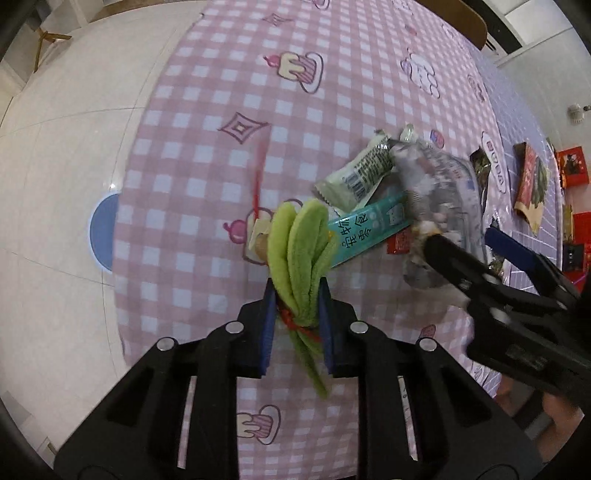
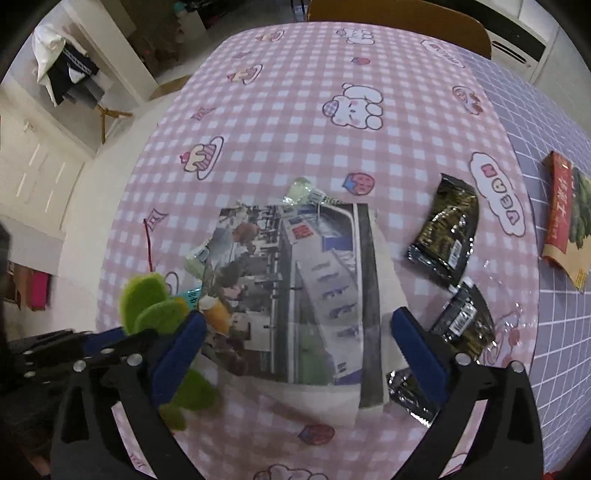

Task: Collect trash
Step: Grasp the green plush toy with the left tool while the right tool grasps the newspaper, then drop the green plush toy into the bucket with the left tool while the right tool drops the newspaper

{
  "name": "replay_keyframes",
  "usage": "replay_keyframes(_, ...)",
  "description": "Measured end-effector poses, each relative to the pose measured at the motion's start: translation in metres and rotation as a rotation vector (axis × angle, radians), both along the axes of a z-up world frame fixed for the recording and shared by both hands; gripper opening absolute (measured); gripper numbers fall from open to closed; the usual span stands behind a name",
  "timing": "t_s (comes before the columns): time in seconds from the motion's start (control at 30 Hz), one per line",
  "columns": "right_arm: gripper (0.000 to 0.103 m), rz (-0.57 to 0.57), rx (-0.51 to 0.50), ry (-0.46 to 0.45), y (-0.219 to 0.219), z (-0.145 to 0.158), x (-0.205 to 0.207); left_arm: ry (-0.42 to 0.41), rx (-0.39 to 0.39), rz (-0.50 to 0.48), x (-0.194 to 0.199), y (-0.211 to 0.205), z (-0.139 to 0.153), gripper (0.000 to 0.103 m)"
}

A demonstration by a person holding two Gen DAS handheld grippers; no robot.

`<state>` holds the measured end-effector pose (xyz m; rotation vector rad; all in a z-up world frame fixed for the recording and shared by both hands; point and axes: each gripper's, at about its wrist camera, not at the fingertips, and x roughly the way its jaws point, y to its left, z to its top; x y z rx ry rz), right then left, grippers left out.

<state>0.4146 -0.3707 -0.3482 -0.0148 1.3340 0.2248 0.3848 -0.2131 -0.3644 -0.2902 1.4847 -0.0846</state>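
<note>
My left gripper (image 1: 297, 314) is shut on a green fuzzy pipe-cleaner bundle (image 1: 299, 240) tied with red thread, held just above the pink checked tablecloth (image 1: 207, 177). In the right wrist view the same bundle (image 2: 147, 299) and left gripper (image 2: 122, 334) show at the left. My right gripper (image 2: 297, 321) stands wide open, pointing down, its fingers on either side of a sheet of newspaper (image 2: 295, 288). Under the paper's edge lie a teal wrapper (image 1: 369, 225), a pale green wrapper (image 1: 354, 173) and a small red wrapper (image 1: 400, 242). A red pipe cleaner (image 1: 258, 173) lies on the cloth.
Two black foil packets (image 2: 447, 236) (image 2: 461, 317) lie right of the newspaper. A red and brown snack bag (image 2: 565, 214) rests on the purple grid mat (image 2: 554, 332). The table's left edge drops to a white tiled floor (image 1: 66, 147). A wooden chair back (image 2: 399, 18) stands at the far side.
</note>
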Motion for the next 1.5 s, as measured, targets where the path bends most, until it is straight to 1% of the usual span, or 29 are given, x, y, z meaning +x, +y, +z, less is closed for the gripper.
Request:
replay_keyframes(0.17,0.098,-0.007,0.012,0.004,0.004,-0.004,0.006,0.004,-0.032,0.028,-0.001,0.010,0.002,0.021)
replay_keyframes(0.3,0.098,-0.007,0.030,0.040,0.005,-0.011,0.011,0.002,-0.050,0.034,-0.002,0.015,0.003,0.021)
replay_keyframes(0.43,0.097,-0.042,0.045,0.057,0.000,-0.010,0.009,0.002,-0.079,0.035,-0.004,0.023,0.005,0.021)
replay_keyframes(0.47,0.083,-0.049,0.059,0.057,-0.001,-0.008,0.008,-0.001,-0.085,0.031,-0.005,0.024,0.006,0.021)
replay_keyframes(0.5,0.073,-0.056,0.079,0.063,-0.002,-0.007,0.007,-0.004,-0.091,0.026,-0.005,0.025,0.007,0.021)
replay_keyframes(0.53,0.070,-0.067,0.079,0.067,-0.003,-0.004,0.005,-0.006,-0.097,0.022,-0.005,0.026,0.008,0.021)
replay_keyframes(0.57,0.059,-0.071,0.084,0.067,-0.004,-0.002,0.004,-0.008,-0.104,0.019,-0.005,0.026,0.009,0.021)
replay_keyframes(0.6,0.051,-0.078,0.098,0.068,-0.005,0.002,0.002,-0.010,-0.118,0.017,-0.005,0.028,0.010,0.021)
replay_keyframes(0.63,0.047,-0.088,0.111,0.072,-0.006,0.005,0.000,-0.012,-0.129,0.015,-0.005,0.029,0.011,0.021)
replay_keyframes(0.7,0.032,-0.102,0.144,0.081,-0.007,0.011,-0.003,-0.019,-0.147,0.003,-0.006,0.032,0.015,0.021)
replay_keyframes(0.73,0.029,-0.113,0.164,0.089,-0.008,0.014,-0.004,-0.024,-0.152,-0.003,-0.006,0.033,0.017,0.021)
replay_keyframes(0.8,0.020,-0.134,0.205,0.098,-0.008,0.022,-0.008,-0.035,-0.167,-0.014,-0.007,0.040,0.021,0.020)
replay_keyframes(0.9,0.012,-0.117,0.216,0.077,0.003,0.039,-0.016,-0.052,-0.196,-0.019,-0.010,0.053,0.029,0.019)
replay_keyframes(1.07,0.011,-0.105,0.209,0.028,0.034,0.066,-0.033,-0.073,-0.222,-0.021,-0.013,0.083,0.039,0.019)
replay_keyframes(1.17,0.011,-0.091,0.225,0.011,0.060,0.078,-0.041,-0.094,-0.232,-0.008,-0.020,0.111,0.047,0.019)
replay_keyframes(1.3,0.011,-0.030,0.251,0.001,0.113,0.088,-0.047,-0.109,-0.238,0.037,-0.026,0.154,0.053,0.019)
replay_keyframes(1.4,0.011,0.027,0.270,0.001,0.162,0.089,-0.046,-0.120,-0.225,0.077,-0.034,0.190,0.054,0.019)
replay_keyframes(1.5,0.011,0.093,0.275,0.009,0.208,0.084,-0.044,-0.118,-0.191,0.149,-0.048,0.238,0.051,0.019)
